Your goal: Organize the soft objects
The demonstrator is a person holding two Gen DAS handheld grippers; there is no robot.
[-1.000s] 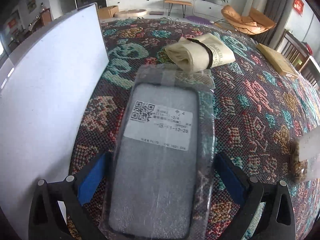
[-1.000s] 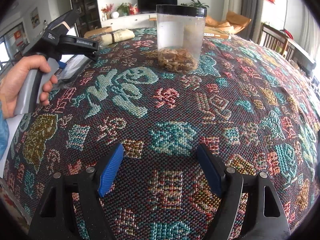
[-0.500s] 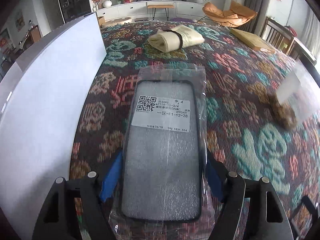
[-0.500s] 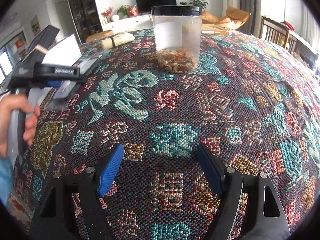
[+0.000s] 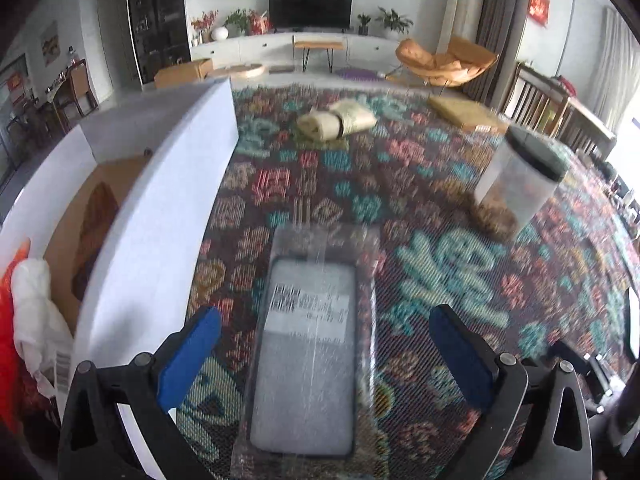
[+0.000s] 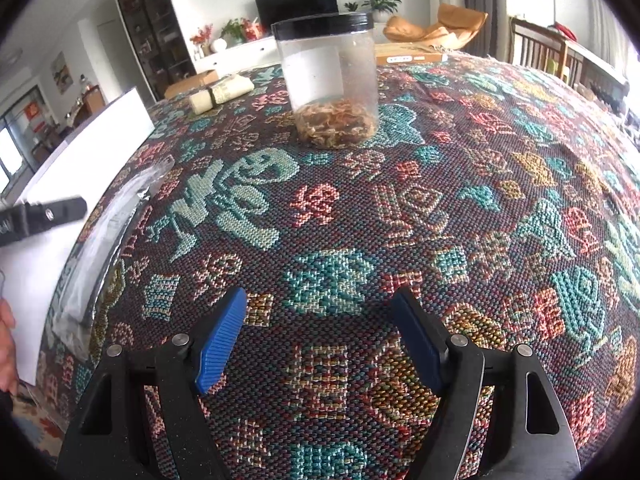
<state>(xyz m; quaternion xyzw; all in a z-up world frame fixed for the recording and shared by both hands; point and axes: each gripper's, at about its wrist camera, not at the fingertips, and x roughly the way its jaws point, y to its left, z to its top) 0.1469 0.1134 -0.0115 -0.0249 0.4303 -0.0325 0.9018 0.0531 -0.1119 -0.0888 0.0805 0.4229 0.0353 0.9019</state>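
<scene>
So the left tongs [image 5: 324,356] were pinching the bagged phone case [image 5: 308,360] a moment ago and now the jaws are opening, spread wide, pads clear of it on both sides. The case looks like it's lying loose on the patterned bench [image 5: 440,208], right beside the white box [image 5: 160,216] at the left edge, not inside it. My read: that grab got let go, so the case still needs picking up if the box is where it's headed. Moving right: one rolled cream cloth bundle [image 5: 338,122] at the far side, one clear jar [image 6: 328,80] with a black lid and brownish stuff at the bottom, one flat tan package [image 5: 466,114] at the back. Right tongs [image 6: 320,340] hang fairly wide over bare cloth, holding nothing
</scene>
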